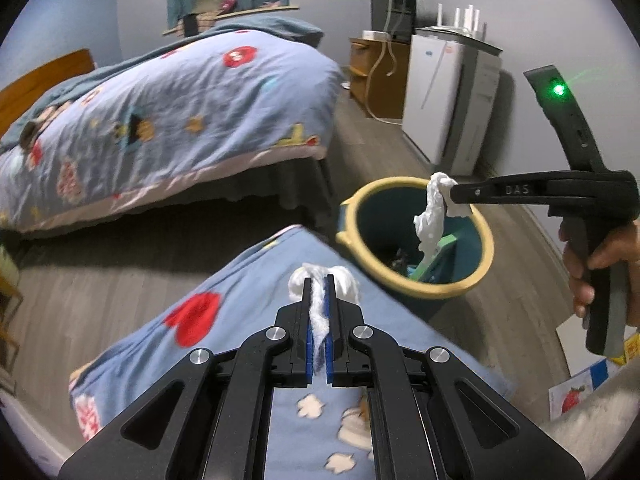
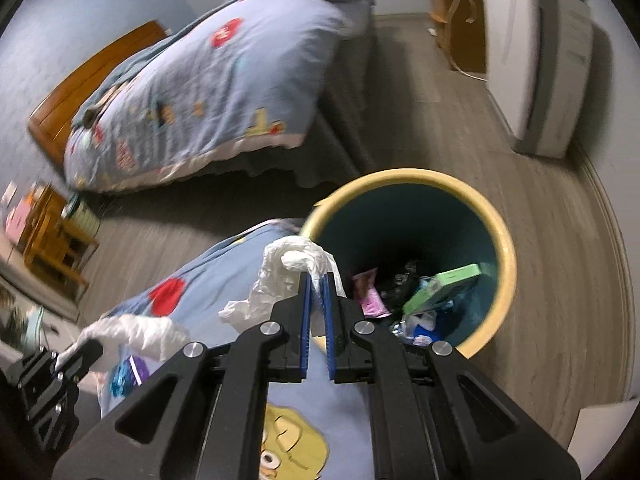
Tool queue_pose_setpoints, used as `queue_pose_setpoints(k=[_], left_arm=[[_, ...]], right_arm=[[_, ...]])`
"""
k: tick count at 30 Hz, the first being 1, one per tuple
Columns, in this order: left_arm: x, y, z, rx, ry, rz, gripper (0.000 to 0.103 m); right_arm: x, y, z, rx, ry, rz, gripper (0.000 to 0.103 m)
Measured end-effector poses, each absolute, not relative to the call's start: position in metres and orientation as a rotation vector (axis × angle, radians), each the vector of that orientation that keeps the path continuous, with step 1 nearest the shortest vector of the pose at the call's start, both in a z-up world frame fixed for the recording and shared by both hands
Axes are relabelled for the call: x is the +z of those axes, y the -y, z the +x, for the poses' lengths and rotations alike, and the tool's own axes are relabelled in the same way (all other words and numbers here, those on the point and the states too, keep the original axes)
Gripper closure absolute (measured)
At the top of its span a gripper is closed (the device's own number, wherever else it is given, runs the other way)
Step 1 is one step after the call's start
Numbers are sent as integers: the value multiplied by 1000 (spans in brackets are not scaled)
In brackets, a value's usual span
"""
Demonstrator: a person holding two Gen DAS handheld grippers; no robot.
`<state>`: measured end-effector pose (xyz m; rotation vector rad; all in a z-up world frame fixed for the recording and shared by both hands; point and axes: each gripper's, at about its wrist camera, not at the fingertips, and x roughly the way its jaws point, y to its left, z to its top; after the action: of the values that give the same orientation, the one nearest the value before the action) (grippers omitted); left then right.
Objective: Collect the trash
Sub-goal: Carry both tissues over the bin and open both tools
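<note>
My left gripper (image 1: 319, 280) is shut on a wad of white tissue (image 1: 342, 285) above the corner of a blue quilt (image 1: 256, 304). My right gripper (image 2: 318, 276) is shut on a crumpled white tissue (image 2: 276, 276); in the left wrist view it (image 1: 450, 196) holds that tissue (image 1: 430, 216) over the trash bin's rim. The teal bin with a yellow rim (image 1: 416, 292) stands on the floor beside the quilt corner. In the right wrist view the bin (image 2: 502, 240) holds a green box (image 2: 444, 288), a pink wrapper (image 2: 372, 296) and other scraps. The left gripper (image 2: 80, 354) shows at lower left with its tissue (image 2: 136, 332).
A bed with a blue patterned quilt (image 1: 160, 120) lies across the wood floor (image 1: 100, 280). A white cabinet (image 1: 448, 100) and a wooden stand (image 1: 376, 76) line the right wall. A wooden stool (image 2: 52, 232) stands at left. Papers (image 1: 580, 384) lie on the floor at lower right.
</note>
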<state>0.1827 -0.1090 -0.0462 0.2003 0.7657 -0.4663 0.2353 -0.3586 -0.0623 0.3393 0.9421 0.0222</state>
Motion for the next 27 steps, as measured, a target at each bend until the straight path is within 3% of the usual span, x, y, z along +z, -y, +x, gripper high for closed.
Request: queue_pose_setpoints(k=[22, 25, 27], left_arm=[[-110, 242, 250, -567, -797, 326, 96], [-116, 249, 253, -557, -784, 359, 86], [-120, 248, 255, -539, -779, 344, 58]], right_arm=[[-119, 451, 256, -246, -960, 412, 97], [-124, 457, 257, -260, -965, 431, 97], [-128, 458, 259, -257, -974, 441, 97]])
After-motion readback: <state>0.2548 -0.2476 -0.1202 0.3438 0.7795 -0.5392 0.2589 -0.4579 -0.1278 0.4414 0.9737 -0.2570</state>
